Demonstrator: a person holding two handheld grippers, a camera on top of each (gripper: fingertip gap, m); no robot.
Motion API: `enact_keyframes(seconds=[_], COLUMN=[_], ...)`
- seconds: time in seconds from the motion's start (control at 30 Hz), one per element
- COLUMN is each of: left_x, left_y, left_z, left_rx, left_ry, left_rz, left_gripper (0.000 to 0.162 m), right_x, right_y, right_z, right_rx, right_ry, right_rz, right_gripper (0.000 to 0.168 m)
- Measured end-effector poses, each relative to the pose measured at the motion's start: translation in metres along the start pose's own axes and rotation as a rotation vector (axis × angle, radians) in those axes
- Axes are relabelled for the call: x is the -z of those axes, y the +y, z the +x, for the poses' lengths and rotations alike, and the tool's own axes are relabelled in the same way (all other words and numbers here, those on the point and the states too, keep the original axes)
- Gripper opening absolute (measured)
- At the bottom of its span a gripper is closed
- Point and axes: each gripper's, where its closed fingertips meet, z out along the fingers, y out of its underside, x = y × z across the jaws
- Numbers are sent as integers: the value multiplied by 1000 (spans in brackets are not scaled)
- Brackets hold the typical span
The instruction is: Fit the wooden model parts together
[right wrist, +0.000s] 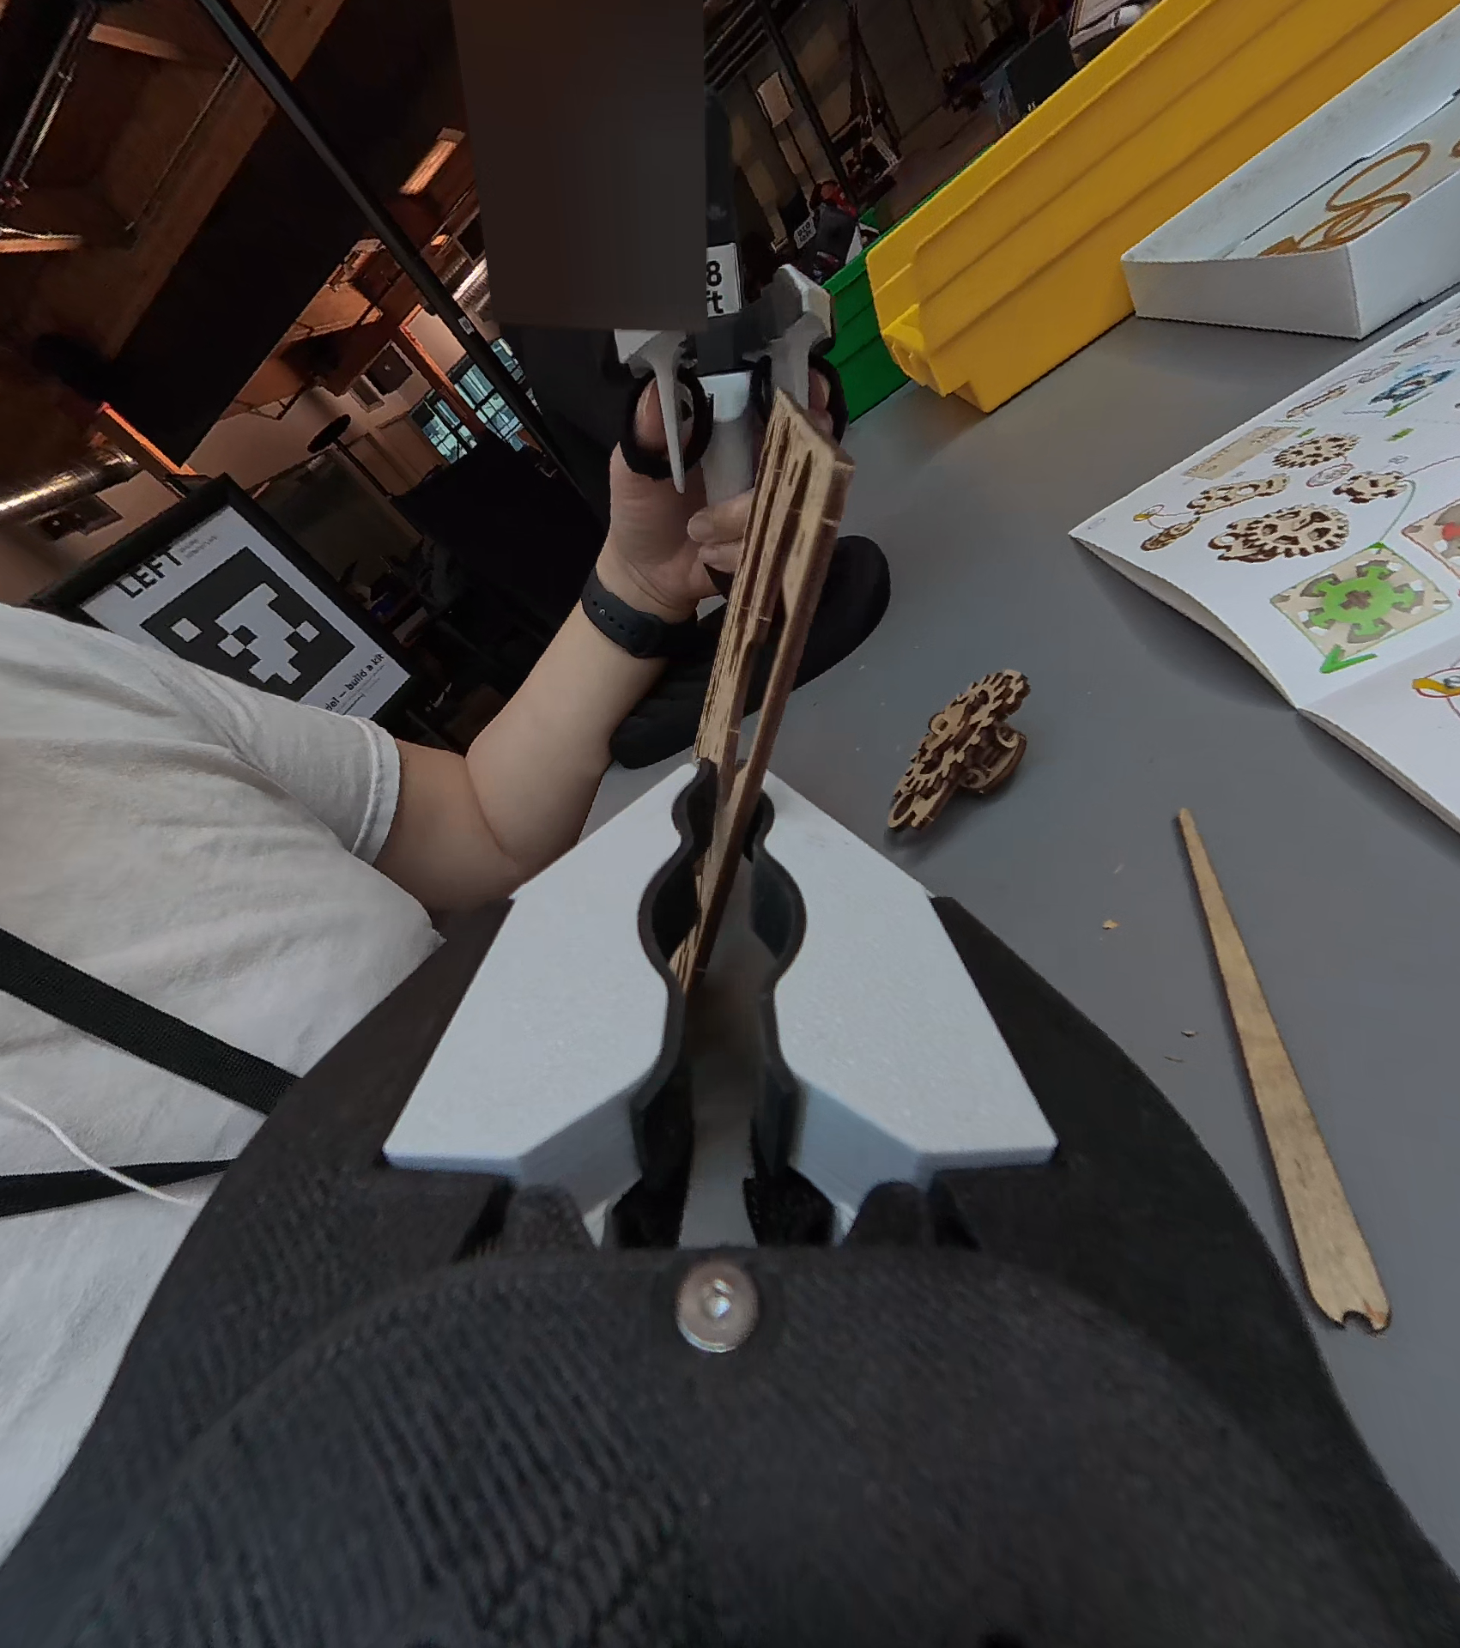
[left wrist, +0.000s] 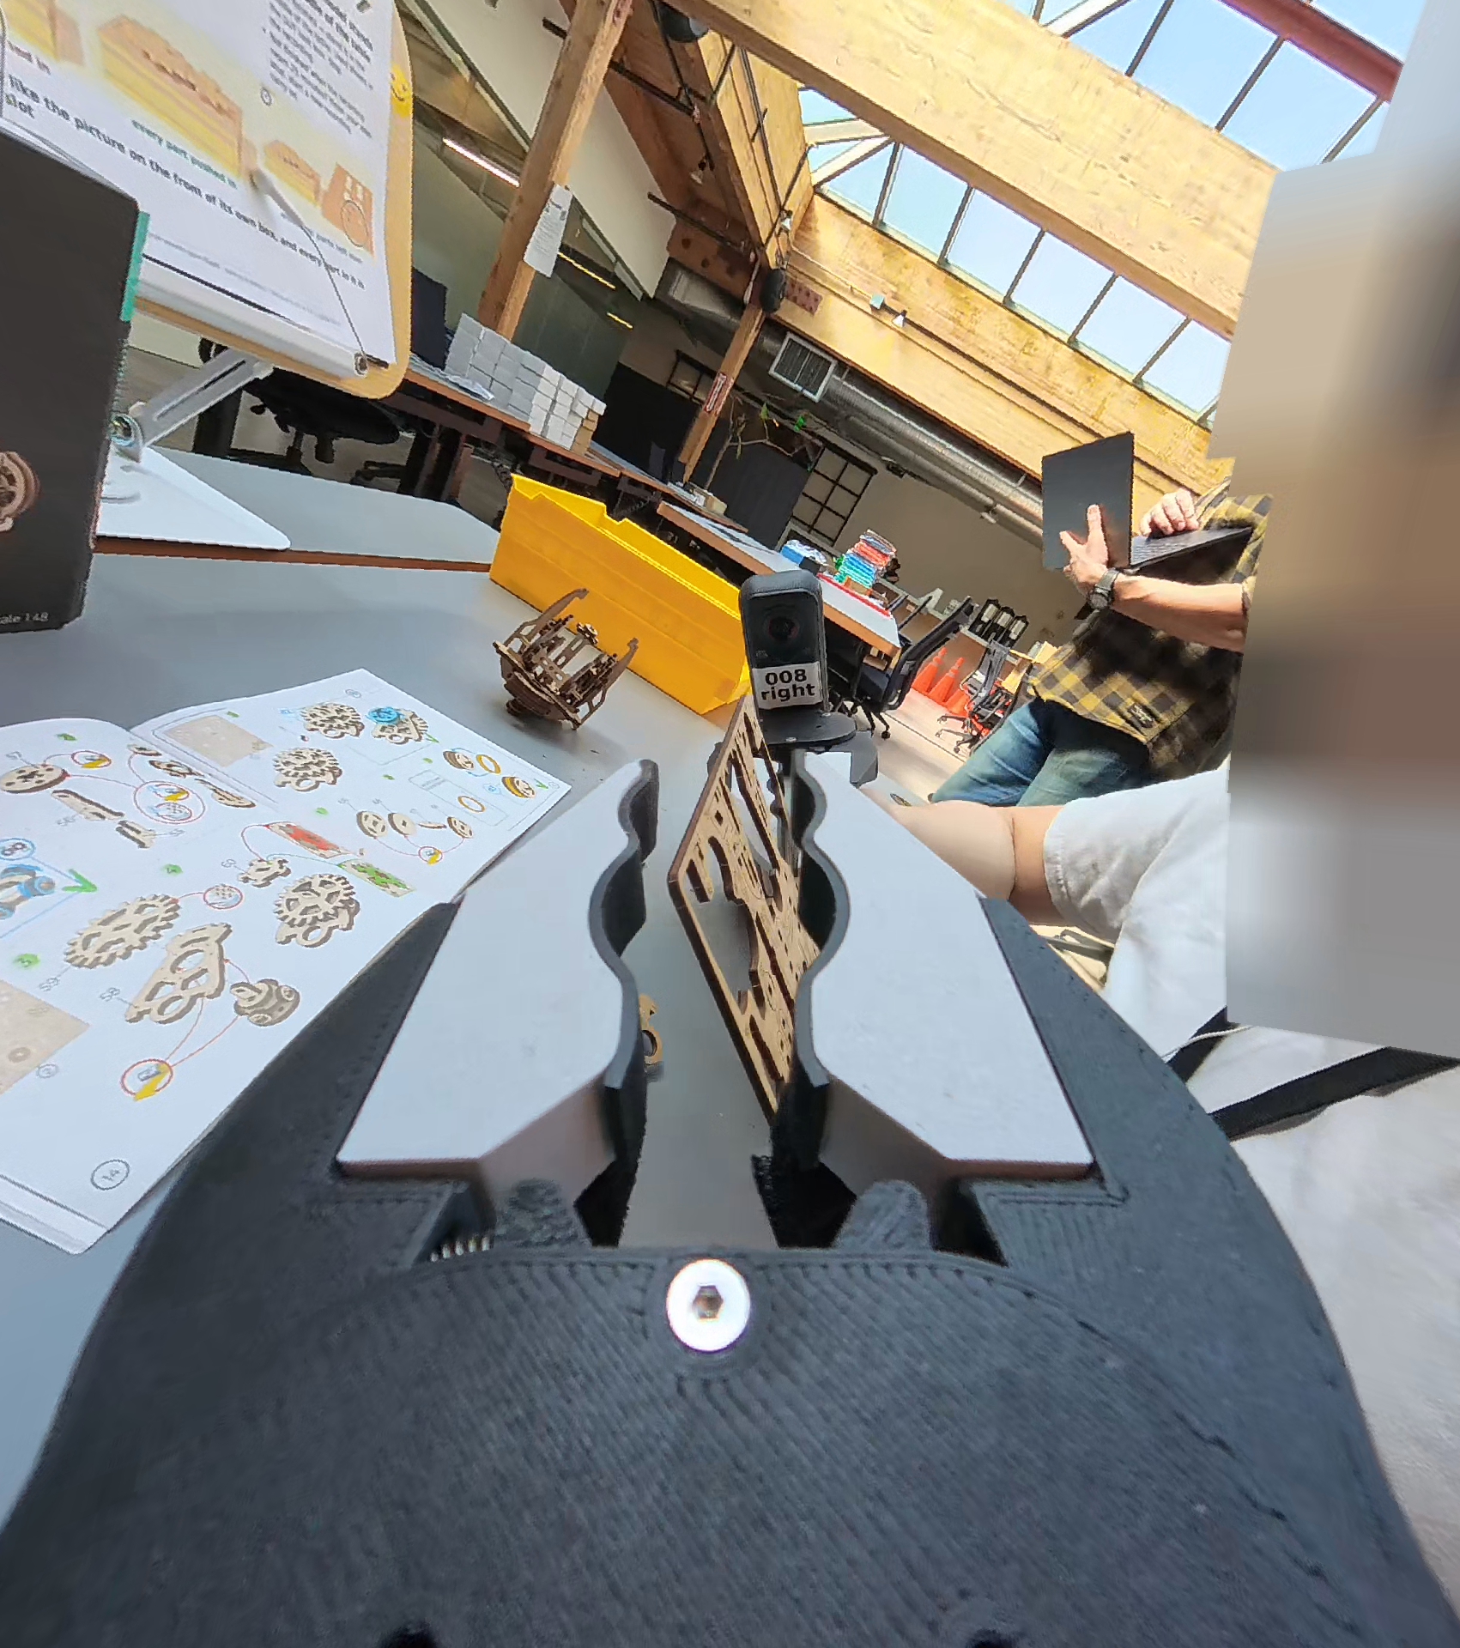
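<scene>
A thin laser-cut wooden parts sheet [right wrist: 775, 571] stands on edge above the grey table [right wrist: 1065, 892]. My right gripper [right wrist: 730, 794] is shut on its near end. The sheet's far end reaches between the fingers of my left gripper [right wrist: 730, 401]. In the left wrist view the sheet [left wrist: 744, 892] leans against the right finger [left wrist: 904, 981], and my left gripper [left wrist: 724, 771] is open with a gap on the other side. A small built gear assembly [right wrist: 958, 749] lies on the table to the right. Another wooden sub-assembly [left wrist: 561, 664] sits farther off.
An open instruction booklet [left wrist: 200, 874] lies on the table. A long wooden stick [right wrist: 1270, 1070] lies to the right. Yellow bins [right wrist: 1109, 205], a white tray [right wrist: 1332, 267] and the dark kit box [left wrist: 4, 383] stand at the back. A person [left wrist: 1154, 660] stands beyond the table. Across from one pair of fingers to the other is roughly 15 cm.
</scene>
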Motion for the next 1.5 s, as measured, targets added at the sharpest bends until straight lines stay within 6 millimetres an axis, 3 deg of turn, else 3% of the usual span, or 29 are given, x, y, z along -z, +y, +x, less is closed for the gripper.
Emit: enact_keyframes(seconds=[0.1, 0.17, 0.33, 0.5, 0.8, 0.97, 1.07, 1.13, 1.5], left_x=[-13, -18, -23, -16, -6, -10, -14, -15, -14], left_y=[13, 19, 10, 5, 49, 99, 121, 125, 125], left_z=[-7, -10, -4, 6, 21, 32, 38, 39, 45], left_rx=[-69, -135, -149, -68, 44, 57, 40, 32, -41], left_ry=[-81, -132, -108, -27, -12, -22, -17, -21, -13], left_rz=[-82, -122, -156, -137, -243, -454, -533, -544, -520], left_gripper=[64, 70, 52, 44, 51, 43, 20, 6, 2], right_x=[-1, -2, -2, -2, -1, 1, 0, -1, 8], right_y=[2, 3, 1, 2, 0, -5, -3, -2, 5], right_z=[0, 0, -14, -18, -22, -22, -23, -23, -30], right_rx=[40, 78, 173, 245, 309, 398, 403, 397, 428], right_ry=[20, 42, 19, 25, 15, 38, 29, 19, 6], right_rz=[-16, -27, -26, -43, -47, -33, -45, -53, -121], right_gripper=[2, 3, 2, 2, 2, 2, 3, 3, 23])
